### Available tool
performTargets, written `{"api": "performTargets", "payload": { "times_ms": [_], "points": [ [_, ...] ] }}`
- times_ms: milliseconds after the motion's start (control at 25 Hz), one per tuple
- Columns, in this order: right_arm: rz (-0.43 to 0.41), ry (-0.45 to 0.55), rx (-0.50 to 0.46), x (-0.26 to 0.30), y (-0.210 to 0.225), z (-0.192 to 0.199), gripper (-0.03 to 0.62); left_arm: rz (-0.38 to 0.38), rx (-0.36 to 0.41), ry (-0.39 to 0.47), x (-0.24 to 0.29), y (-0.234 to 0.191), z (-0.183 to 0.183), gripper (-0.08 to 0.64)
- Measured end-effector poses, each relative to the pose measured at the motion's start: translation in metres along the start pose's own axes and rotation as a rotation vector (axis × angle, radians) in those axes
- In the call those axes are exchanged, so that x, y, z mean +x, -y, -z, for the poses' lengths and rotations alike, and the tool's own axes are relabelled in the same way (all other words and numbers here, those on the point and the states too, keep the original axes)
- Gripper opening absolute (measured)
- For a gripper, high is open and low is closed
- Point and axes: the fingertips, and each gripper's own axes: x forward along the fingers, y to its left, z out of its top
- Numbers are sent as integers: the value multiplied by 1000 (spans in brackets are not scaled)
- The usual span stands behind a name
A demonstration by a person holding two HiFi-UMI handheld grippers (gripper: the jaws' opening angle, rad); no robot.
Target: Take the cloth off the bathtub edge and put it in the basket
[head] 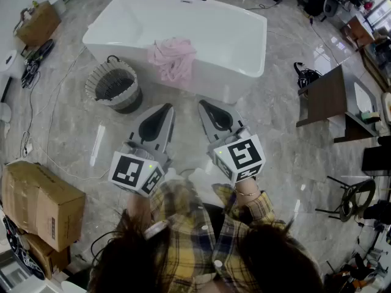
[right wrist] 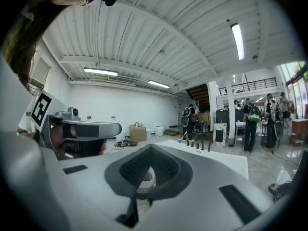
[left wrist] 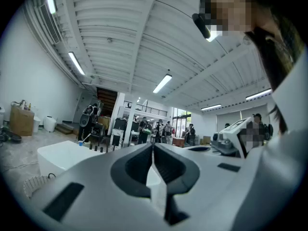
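- The pink cloth (head: 173, 58) is lying bunched over the near rim of the white bathtub (head: 238, 26), in the upper middle of the head view, with part of it hanging down the outer wall.
- The basket (head: 126, 101) is standing on the floor just left of the cloth, close against the tub, and looks empty.
- Both claws are clenched on nothing. The left gripper (head: 166, 107) is showing only a thin slit between its jaws, and the right gripper (head: 202, 104) is closed tip to tip.
- If a claw is going in clenched like this, it is likely to be shoving the heap back into the tub rather than catching it.
- Pinching a single loose fold is risking a slip, so the cloth could drop to the floor or slide inside the tub.
- A trailing end could be snagging the basket rim, tipping the light basket or leaving cloth draped outside it.
- Both hands are holding the grippers side by side in the lower middle of the frame, roughly level. The tips are angling slightly toward each other and toward the tub, well short of the cloth.
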Motion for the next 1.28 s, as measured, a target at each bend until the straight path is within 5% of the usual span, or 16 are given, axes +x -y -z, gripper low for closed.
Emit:
{"api": "performTargets", "payload": {
  "times_ms": [800,1280],
  "points": [
    [-62,-21,-24,-8,17,20,15,-101,4,-12,15,7,20,26],
    [-14,-49,-14,129,63,10,15,-68,-8,-27,98,-121,13,26]
  ]
}}
